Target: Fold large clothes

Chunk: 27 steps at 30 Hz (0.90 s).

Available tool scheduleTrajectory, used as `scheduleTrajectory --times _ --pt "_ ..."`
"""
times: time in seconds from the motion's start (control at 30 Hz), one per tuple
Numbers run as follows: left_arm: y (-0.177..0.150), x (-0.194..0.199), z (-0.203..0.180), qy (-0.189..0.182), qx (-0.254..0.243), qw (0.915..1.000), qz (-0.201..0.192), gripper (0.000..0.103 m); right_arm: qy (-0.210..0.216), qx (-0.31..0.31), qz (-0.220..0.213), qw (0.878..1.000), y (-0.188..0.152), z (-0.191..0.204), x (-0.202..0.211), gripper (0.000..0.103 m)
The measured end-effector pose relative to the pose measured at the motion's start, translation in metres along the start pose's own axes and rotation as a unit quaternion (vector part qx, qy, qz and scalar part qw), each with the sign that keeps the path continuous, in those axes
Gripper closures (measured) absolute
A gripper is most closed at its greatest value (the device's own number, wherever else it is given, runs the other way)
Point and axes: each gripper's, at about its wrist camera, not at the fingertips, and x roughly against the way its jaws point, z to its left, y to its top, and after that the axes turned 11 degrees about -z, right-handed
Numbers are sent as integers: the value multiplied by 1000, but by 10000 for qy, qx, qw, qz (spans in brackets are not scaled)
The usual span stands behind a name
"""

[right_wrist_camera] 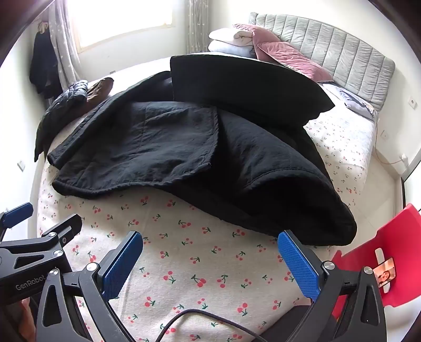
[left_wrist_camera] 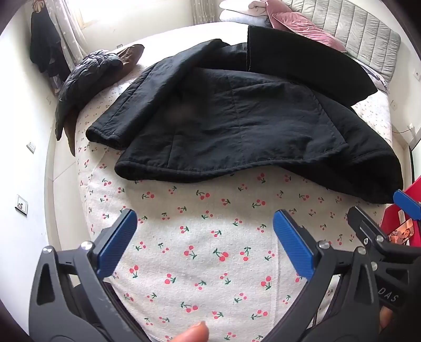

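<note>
Both claws, left (left_wrist_camera: 205, 236) and right (right_wrist_camera: 210, 259), gape just short of black coat (left_wrist_camera: 236, 118).

Both wrist cameras sit low over the near end of the bed (left_wrist_camera: 200, 252), looking along their fingers toward the headboard (right_wrist_camera: 334, 50). The left view faces the coat (left_wrist_camera: 223, 121) squarely; the right view stands just to its right (each catches the other's gripper at its edge). Both share coat, sheet, headboard.

Bed (left_wrist_camera: 200, 263) w/ cherry-print sheet fills the lower centre of both views. On it: black coat (left_wrist_camera: 231, 123) spread across the middle, dark puffer jacket (left_wrist_camera: 86, 71) upper left, pink pillow (left_wrist_camera: 302, 26) and white folded bedding (left_wrist_camera: 242, 14) at top.
</note>
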Motion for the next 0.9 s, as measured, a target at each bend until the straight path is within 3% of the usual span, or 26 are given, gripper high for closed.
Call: scheduleTrajectory --times 0.9 --pt "0 -3 2 -29 -18 10000 35 0 22 -28 23 10000 -3 -2 -6 0"
